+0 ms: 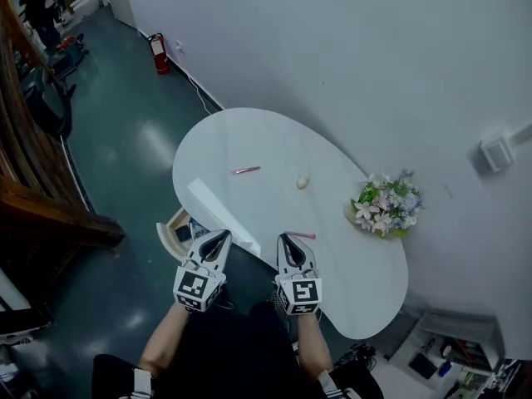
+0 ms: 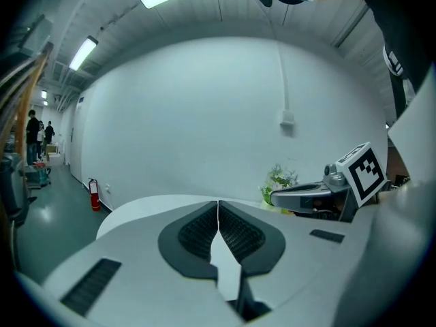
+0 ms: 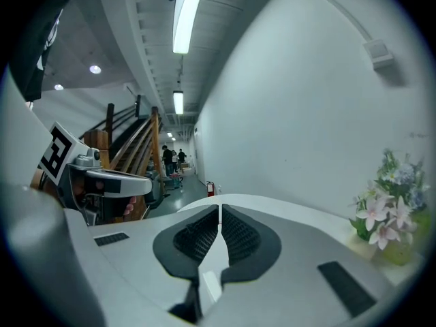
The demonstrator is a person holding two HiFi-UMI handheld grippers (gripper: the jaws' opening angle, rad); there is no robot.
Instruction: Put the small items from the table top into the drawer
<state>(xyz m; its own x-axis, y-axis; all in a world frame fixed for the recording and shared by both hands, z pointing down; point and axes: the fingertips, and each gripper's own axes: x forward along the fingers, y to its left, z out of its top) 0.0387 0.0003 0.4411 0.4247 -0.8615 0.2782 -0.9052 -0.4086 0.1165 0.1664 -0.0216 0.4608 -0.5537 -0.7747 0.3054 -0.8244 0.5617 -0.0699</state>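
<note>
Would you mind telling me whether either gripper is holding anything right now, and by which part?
Nothing is held: the left gripper and the right gripper are both shut with nothing between their jaws.

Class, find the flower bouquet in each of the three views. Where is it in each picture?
Head view: flower bouquet right of centre.
Left gripper view: small, just right of centre.
Right gripper view: large, at the right edge.
Shared landmark: the red fire extinguisher.
</note>
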